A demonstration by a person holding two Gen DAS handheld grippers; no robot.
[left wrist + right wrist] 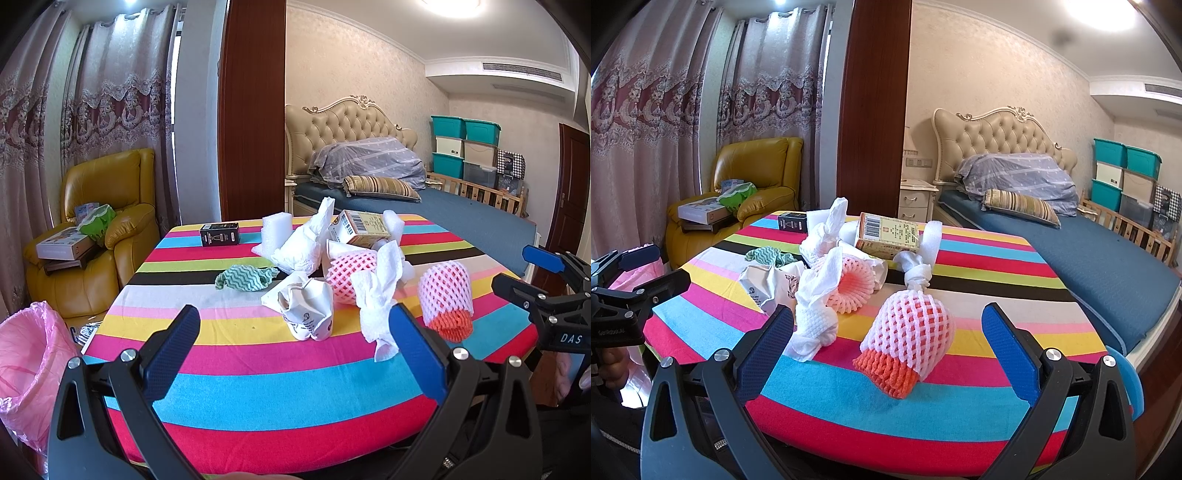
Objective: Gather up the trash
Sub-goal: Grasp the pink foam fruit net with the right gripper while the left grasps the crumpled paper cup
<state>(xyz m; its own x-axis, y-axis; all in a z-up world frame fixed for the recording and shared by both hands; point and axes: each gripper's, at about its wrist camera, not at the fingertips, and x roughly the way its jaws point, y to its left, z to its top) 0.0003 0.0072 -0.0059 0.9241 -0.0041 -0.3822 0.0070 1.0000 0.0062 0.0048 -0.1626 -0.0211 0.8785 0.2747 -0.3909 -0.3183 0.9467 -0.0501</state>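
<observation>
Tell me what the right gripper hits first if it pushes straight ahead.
Most likely the white-and-orange foam fruit net, lying on the striped tablecloth between the open right gripper fingers. Depth is uncertain in this fisheye view.

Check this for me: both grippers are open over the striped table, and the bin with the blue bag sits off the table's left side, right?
Not quite: the bin's bag is pink, not blue, as the left wrist view shows. The rest holds: the left gripper and right gripper are both open over the striped table, and the bin sits off its left side.
</observation>
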